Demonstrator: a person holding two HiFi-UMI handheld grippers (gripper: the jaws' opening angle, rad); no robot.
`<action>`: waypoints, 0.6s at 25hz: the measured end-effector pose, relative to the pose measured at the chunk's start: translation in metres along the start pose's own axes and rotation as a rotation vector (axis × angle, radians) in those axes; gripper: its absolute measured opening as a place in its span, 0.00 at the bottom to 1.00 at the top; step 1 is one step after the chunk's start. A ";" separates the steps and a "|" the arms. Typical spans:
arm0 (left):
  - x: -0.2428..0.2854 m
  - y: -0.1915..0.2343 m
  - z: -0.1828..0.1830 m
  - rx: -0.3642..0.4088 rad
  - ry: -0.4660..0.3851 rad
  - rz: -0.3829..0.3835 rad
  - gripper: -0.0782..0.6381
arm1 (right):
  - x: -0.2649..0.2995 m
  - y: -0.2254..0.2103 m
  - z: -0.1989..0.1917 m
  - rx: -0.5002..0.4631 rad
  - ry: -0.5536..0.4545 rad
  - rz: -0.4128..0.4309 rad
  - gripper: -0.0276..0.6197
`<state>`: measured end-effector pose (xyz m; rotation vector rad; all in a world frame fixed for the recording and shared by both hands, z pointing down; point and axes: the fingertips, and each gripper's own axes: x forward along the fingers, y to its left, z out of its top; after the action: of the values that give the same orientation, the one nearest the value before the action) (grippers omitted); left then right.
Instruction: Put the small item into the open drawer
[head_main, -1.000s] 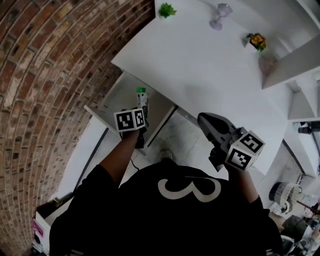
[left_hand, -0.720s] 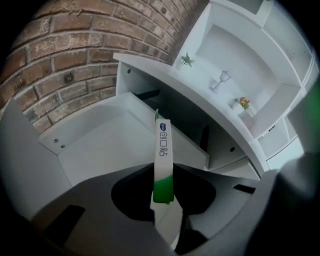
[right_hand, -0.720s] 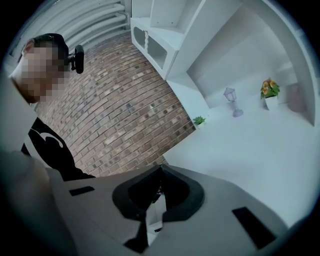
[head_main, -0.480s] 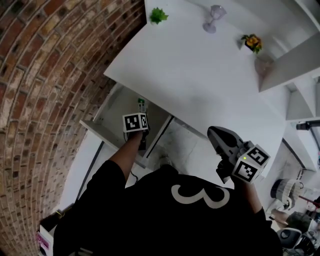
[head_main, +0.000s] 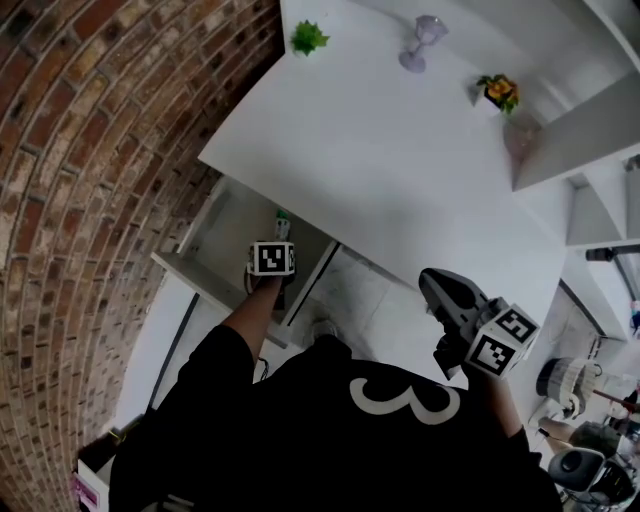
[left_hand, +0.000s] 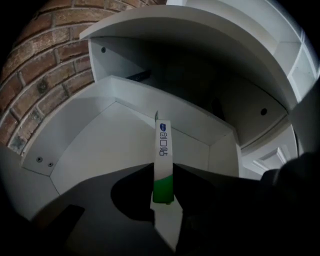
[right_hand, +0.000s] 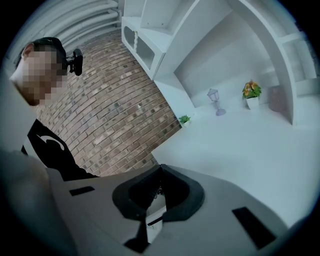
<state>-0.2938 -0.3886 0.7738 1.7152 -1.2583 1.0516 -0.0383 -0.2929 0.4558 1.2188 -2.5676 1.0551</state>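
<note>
The left arm reaches down, its hand-held gripper (left_hand: 163, 186) pointing steeply into the open drawer (left_hand: 95, 150) and clenched on a white-green tube (left_hand: 163, 150). The right hand-held gripper (right_hand: 159, 171) hovers beside the desk (head_main: 400, 160), jaws together, empty.

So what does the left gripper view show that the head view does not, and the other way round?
Only the left gripper view: the left gripper with its jaws pressed on a thin white and green strip, the blue print on it, and the dark space behind the drawer. Only the head view: the right gripper, the desk top with a small green plant and a flower pot, and the person's black shirt. Both: the open drawer, the strip, the brick wall.
</note>
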 end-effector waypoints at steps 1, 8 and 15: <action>-0.001 0.001 0.001 0.013 -0.002 0.014 0.23 | -0.001 0.000 0.000 -0.002 0.000 -0.002 0.06; 0.000 -0.025 -0.009 -0.070 0.001 -0.112 0.41 | 0.001 0.008 -0.002 -0.013 0.002 0.015 0.06; -0.043 -0.019 0.009 -0.255 -0.160 -0.184 0.55 | 0.016 0.035 -0.014 -0.064 0.043 0.096 0.06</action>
<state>-0.2811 -0.3775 0.7292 1.7041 -1.2462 0.6284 -0.0767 -0.2790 0.4532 1.0565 -2.6287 0.9973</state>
